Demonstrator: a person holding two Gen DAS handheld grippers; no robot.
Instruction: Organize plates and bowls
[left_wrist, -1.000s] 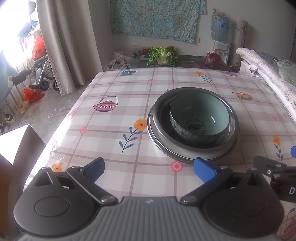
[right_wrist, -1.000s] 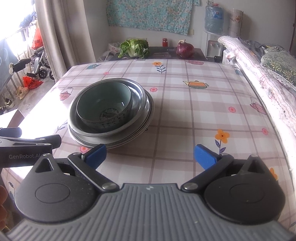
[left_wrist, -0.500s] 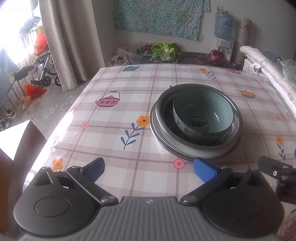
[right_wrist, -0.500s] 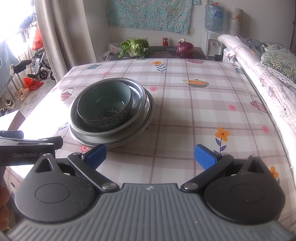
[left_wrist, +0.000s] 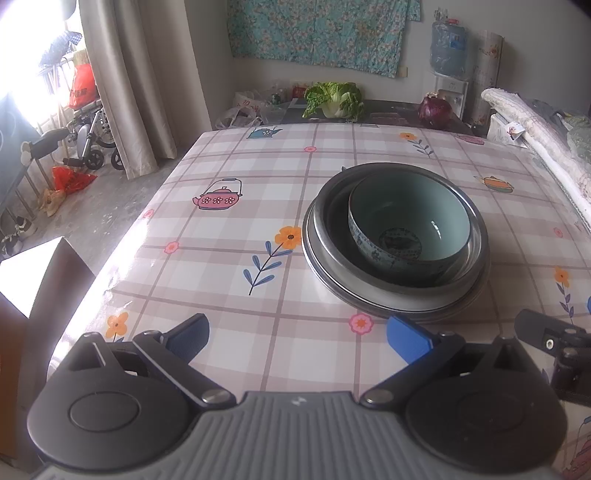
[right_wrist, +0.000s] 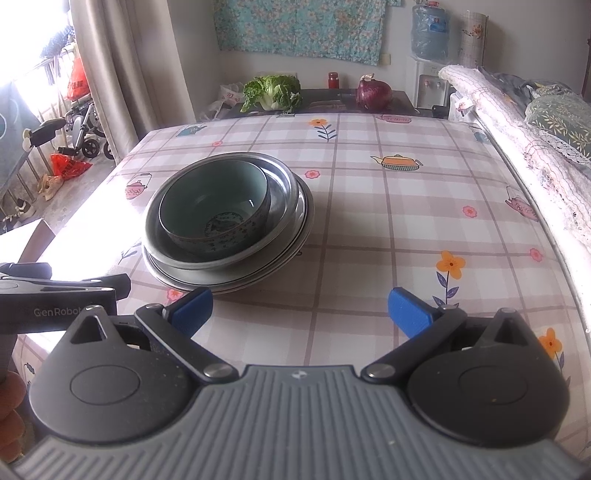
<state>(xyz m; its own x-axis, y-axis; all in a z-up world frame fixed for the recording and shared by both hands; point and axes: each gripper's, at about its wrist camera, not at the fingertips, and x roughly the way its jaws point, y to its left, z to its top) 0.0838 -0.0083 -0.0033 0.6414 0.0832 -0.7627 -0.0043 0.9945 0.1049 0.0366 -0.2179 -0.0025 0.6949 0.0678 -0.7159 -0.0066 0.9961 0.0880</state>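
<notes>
On the desk (left_wrist: 229, 236), covered by a plaid cloth printed with teapots and flowers, sits one stack of dishes. Bottom: flat metal plates (left_wrist: 399, 299), at least two rims visible. On those: a wider metal bowl (left_wrist: 332, 229). Inside it: a pale green ceramic bowl (left_wrist: 410, 225) with a dark printed pattern on its base and outer wall, upright, resting toward the right side of the metal bowl in the left wrist view.

Left tool (left_wrist: 297, 334): blue-tipped fingers spread wide, nothing between them, held over the near edge of the desk, short of the stack. Stack lies ahead and to its right.

Right tool (right_wrist: 300, 309): fingers likewise wide apart and empty, near edge of desk. Stack lies ahead and to its left; the left finger (right_wrist: 192, 308) is close to the plates' near rim, contact not apparent.

Each tool shows at the edge of the other's view.

Beyond the desk: a leafy cabbage (right_wrist: 271, 92) and a red cabbage (right_wrist: 373, 93) on a dark low surface, and a water dispenser (right_wrist: 430, 55).
</notes>
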